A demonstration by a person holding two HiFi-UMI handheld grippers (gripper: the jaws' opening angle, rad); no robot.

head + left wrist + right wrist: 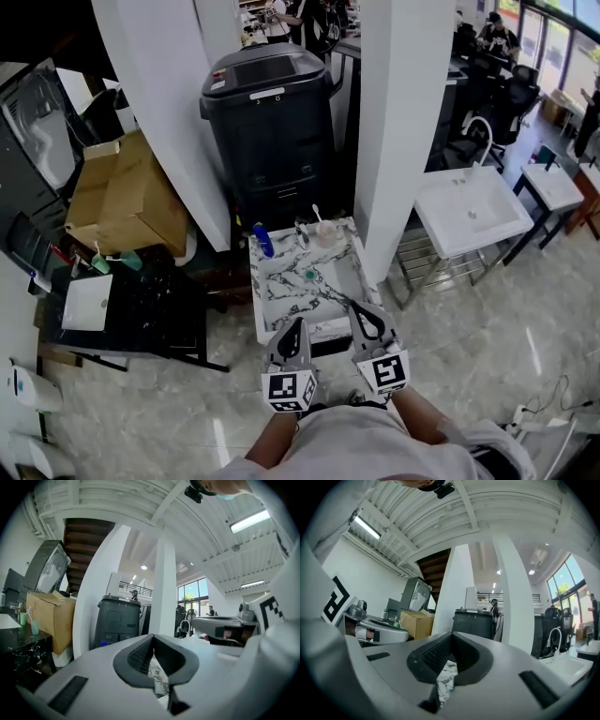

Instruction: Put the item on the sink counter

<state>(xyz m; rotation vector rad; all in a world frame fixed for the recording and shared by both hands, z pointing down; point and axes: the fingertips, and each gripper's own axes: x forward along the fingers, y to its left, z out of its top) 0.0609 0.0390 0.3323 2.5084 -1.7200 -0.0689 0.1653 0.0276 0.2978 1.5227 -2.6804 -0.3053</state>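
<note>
Sink counter (262, 295), marble-patterned, at centre, just ahead of both grippers. At far left, black stand (150, 309) bearing a white basin (87, 302); next, cardboard box (122, 197); black bin (272, 122) close behind the counter; white pillar (403, 112) right of it; white sink (469, 211) at far right. On the counter's rear edge, blue bottle (264, 240) and cup (324, 232); small teal item (309, 275) down in its basin. Left gripper (297, 323) and right gripper (359, 307) both with jaws together, nothing between.
</note>
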